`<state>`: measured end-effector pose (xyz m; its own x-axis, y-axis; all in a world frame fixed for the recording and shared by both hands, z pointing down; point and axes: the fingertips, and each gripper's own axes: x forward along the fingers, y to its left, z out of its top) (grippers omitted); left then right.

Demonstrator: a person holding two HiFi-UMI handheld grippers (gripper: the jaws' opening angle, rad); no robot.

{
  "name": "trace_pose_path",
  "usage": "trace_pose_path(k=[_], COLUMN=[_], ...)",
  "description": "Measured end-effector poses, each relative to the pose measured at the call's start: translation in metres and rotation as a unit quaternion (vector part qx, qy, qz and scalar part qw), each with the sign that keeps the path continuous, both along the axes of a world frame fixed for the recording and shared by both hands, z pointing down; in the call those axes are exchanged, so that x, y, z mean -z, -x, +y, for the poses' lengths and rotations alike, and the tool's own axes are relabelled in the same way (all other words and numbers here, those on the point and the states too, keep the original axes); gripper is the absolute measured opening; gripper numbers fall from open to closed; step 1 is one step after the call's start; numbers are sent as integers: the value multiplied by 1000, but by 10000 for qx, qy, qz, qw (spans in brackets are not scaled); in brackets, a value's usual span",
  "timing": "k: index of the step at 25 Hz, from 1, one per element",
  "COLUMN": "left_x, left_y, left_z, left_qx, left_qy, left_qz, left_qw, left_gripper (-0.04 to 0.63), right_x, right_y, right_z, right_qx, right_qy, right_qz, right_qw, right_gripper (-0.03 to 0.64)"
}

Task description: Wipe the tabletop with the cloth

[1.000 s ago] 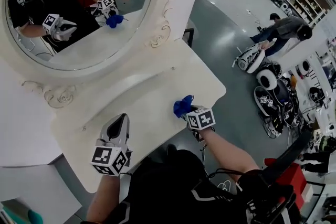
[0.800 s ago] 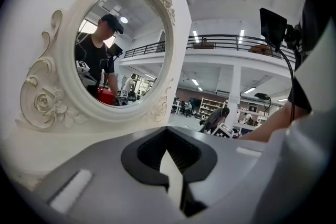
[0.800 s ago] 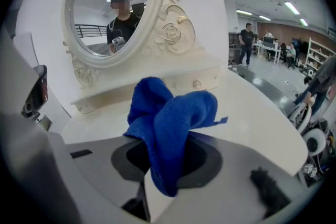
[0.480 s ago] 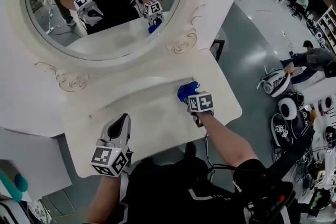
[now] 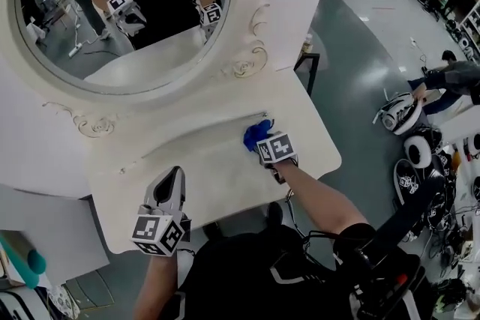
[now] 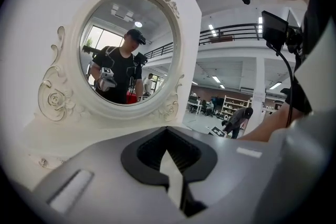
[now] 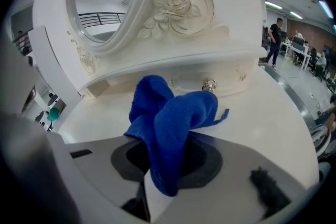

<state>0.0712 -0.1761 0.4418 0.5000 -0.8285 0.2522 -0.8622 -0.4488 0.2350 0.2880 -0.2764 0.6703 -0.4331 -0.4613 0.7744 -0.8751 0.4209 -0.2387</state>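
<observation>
The right claw (image 5: 262,141) is clamped on the blue cloth (image 5: 256,134). In the right gripper view its jaws are closed on one end of the fabric, and the rest bunches up and forward out of the tips in two loose folds, with a thin corner sticking out to the right. The cloth sits just ahead of the claw, on its far side, over the far right part of the cream surface (image 5: 210,176). It is close to the low ledge at the foot of the mirror unit, where a small drawer knob (image 7: 209,84) shows just beyond the folds. Whether the fabric presses on the surface or hangs a little above it cannot be told.

The left claw (image 5: 172,180) is over the near left part of the surface, close to its near edge and well apart from the right claw and the cloth. Its jaws are together with nothing between them, and they point toward the far side, at the oval mirror (image 5: 127,4).

The mirror stands at the far side of the surface in a carved cream frame. Its glass reflects the person in a black shirt with both claws. The person's right forearm (image 5: 315,198) reaches from the near right across the surface's near edge to the right claw.
</observation>
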Motion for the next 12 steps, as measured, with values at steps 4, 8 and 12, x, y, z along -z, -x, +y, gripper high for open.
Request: trace_pose_path(k=[4, 8, 12], left_x=[3, 2, 4], left_y=[-16, -31, -46], left_z=[-3, -2, -1], left_qx=[-190, -397, -558], left_qy=[-62, -69, -127], left_qz=[38, 75, 129], left_qw=[9998, 9992, 9983], left_gripper=[8, 8, 8], right_x=[1, 0, -1], right_y=[-8, -21, -36], right_z=[37, 81, 122], right_qx=[116, 8, -235], right_qy=[-27, -21, -15], right_qz=[-30, -91, -141], right_qw=[9999, 10000, 9996], right_gripper=[106, 106, 106])
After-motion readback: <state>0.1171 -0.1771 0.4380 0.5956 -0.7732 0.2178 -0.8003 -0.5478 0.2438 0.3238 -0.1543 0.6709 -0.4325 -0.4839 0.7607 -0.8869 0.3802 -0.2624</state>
